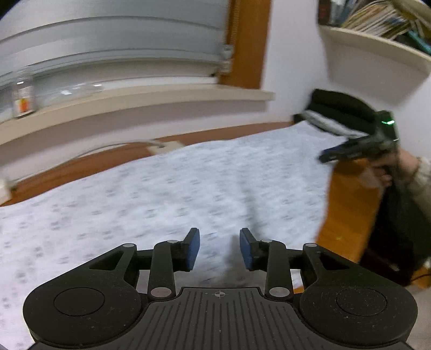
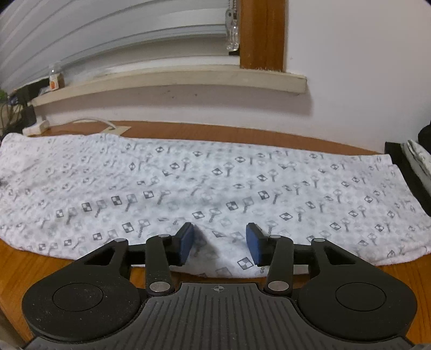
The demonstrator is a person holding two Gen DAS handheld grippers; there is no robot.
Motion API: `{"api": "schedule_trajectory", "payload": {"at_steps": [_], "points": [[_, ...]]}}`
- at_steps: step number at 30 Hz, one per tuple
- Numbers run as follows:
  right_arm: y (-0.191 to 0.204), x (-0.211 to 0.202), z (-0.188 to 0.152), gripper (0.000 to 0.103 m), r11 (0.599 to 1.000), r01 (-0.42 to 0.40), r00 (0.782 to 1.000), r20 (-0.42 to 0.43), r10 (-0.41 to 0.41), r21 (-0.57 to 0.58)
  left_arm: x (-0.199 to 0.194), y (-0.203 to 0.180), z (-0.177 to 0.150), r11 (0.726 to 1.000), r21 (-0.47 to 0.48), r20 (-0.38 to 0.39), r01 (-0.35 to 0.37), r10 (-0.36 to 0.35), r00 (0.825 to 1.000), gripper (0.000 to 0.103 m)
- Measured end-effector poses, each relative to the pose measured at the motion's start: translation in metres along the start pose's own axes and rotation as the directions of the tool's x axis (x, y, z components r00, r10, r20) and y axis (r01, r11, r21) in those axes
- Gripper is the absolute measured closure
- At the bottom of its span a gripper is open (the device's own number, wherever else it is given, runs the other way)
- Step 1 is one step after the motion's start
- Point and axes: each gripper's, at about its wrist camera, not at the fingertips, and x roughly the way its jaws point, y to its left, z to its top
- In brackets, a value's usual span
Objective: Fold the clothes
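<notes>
A white garment with a small grey key-and-diamond print [image 2: 215,183] lies spread flat and wide on the wooden table [image 2: 40,269]. My right gripper [image 2: 220,243] stands open just above the cloth's near edge, with nothing between its blue pads. My left gripper [image 1: 219,249] is also open and empty, and hovers over the same garment [image 1: 161,193], which is blurred in the left wrist view. That view also shows the right gripper [image 1: 347,150] from the side at the cloth's right end, held by a hand [image 1: 377,175].
A stack of folded dark and light clothes [image 1: 336,110] sits at the table's far right end [image 2: 414,158]. A white power strip with its cable [image 2: 37,126] lies by the wall. A bottle [image 2: 54,78] stands on the window sill. A bookshelf [image 1: 377,18] hangs at the upper right.
</notes>
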Motion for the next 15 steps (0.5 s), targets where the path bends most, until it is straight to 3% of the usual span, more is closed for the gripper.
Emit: {"api": "schedule_trajectory", "payload": {"at_steps": [5, 15], "points": [[-0.008, -0.006, -0.004, 0.061, 0.999, 0.033, 0.999, -0.007, -0.033, -0.020, -0.003, 0.025, -0.012, 0.997, -0.014, -0.027, -0.071, 0.070, 0.997, 0.067], [-0.018, -0.023, -0.018, 0.061, 0.999, 0.042, 0.999, 0.003, -0.042, 0.001, -0.034, 0.064, -0.027, 0.996, -0.072, -0.012, -0.047, 0.046, 0.999, 0.069]]}}
